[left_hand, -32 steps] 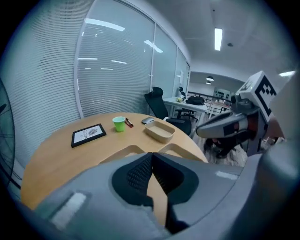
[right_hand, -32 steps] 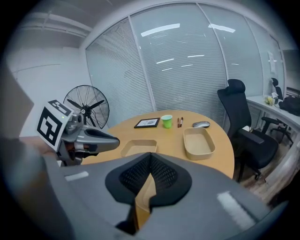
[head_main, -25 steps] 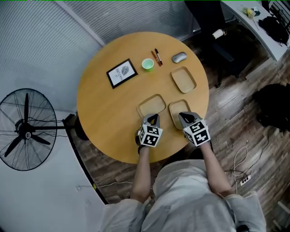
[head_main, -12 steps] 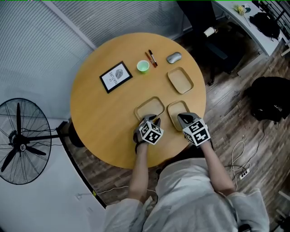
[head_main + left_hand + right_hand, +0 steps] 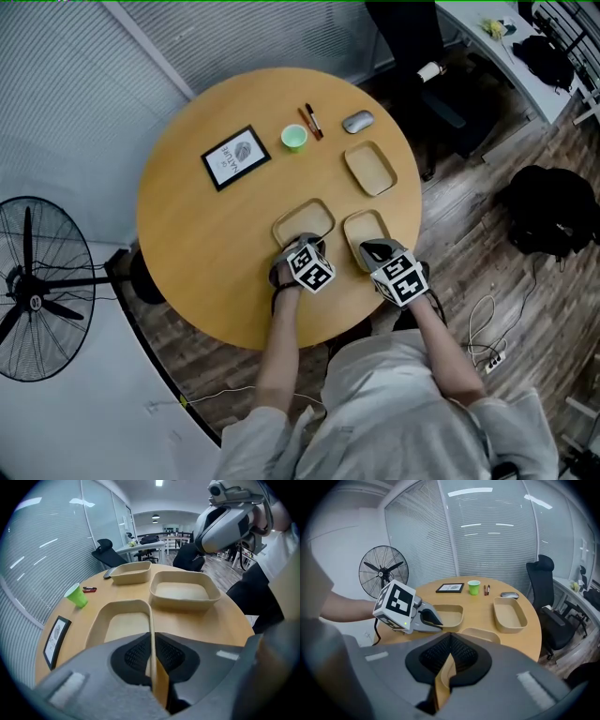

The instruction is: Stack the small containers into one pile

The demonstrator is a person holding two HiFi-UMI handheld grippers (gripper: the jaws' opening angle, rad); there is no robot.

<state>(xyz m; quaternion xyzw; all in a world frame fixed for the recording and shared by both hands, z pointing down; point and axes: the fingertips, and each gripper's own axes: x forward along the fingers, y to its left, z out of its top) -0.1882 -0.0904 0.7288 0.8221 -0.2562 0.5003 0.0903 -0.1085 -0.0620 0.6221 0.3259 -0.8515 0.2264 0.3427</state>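
Round wooden table (image 5: 197, 253) with three small tan containers on it. The far container (image 5: 370, 169) sits alone near the mouse (image 5: 357, 121). The other two are side by side at the near edge: left gripper (image 5: 303, 244) clamped tight on the near-left container (image 5: 302, 220) rim, right gripper (image 5: 372, 249) pinching the near-right container (image 5: 364, 228) rim.

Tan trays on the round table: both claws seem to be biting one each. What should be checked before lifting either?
1. Jaws of left gripper shut on left tray rim: ok.
2. Jaws of right gripper shut on right tray rim: ok.
3. Both held trays empty: ok.
4. The third tray stands apart, empty: ok.
5. The green cup is well away from the trays: ok.
6. Grips firm enough to lift: cannot tell.
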